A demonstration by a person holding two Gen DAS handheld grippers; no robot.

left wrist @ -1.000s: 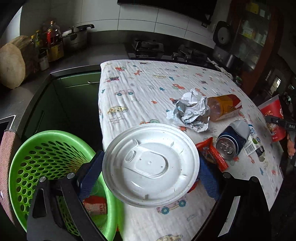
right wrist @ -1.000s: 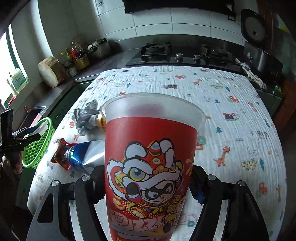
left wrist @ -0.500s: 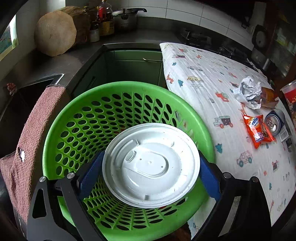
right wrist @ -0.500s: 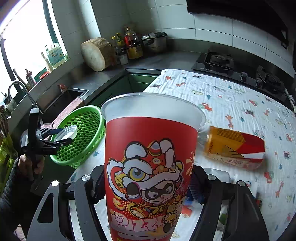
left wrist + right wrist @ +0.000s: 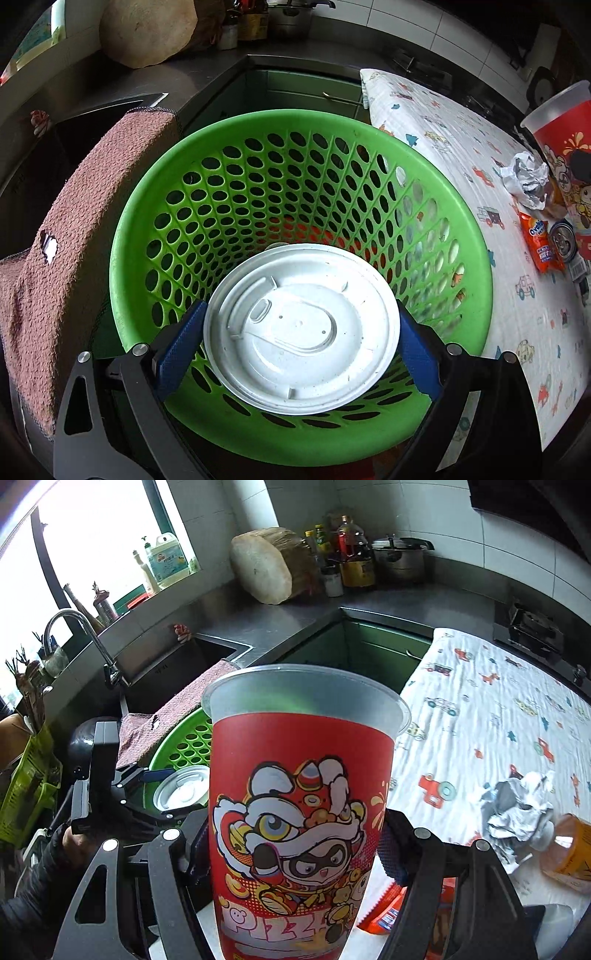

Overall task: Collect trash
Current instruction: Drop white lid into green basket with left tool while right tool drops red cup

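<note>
My left gripper [image 5: 301,330] is shut on a round white plastic lid [image 5: 301,328], held flat over the mouth of the green perforated basket [image 5: 155,221]. My right gripper [image 5: 295,840] is shut on a tall red cup [image 5: 301,797] with a cartoon lion print, held upright above the table's left edge. From the right wrist view the lid [image 5: 181,788] and the left gripper [image 5: 162,794] show over the basket [image 5: 184,746]. In the left wrist view the cup [image 5: 565,147] stands at the far right. Something red lies at the basket's bottom, mostly hidden.
On the patterned tablecloth [image 5: 443,140] lie crumpled foil [image 5: 524,177], an orange snack packet [image 5: 541,243], a can [image 5: 563,240] and an orange bottle [image 5: 569,853]. A pink towel [image 5: 66,229] hangs left of the basket. Sink [image 5: 173,672], wooden block [image 5: 262,566] and pot [image 5: 399,559] line the counter.
My left gripper carried the lid off the table leftward and down over the basket. My right gripper swung the cup left across the table toward the basket.
</note>
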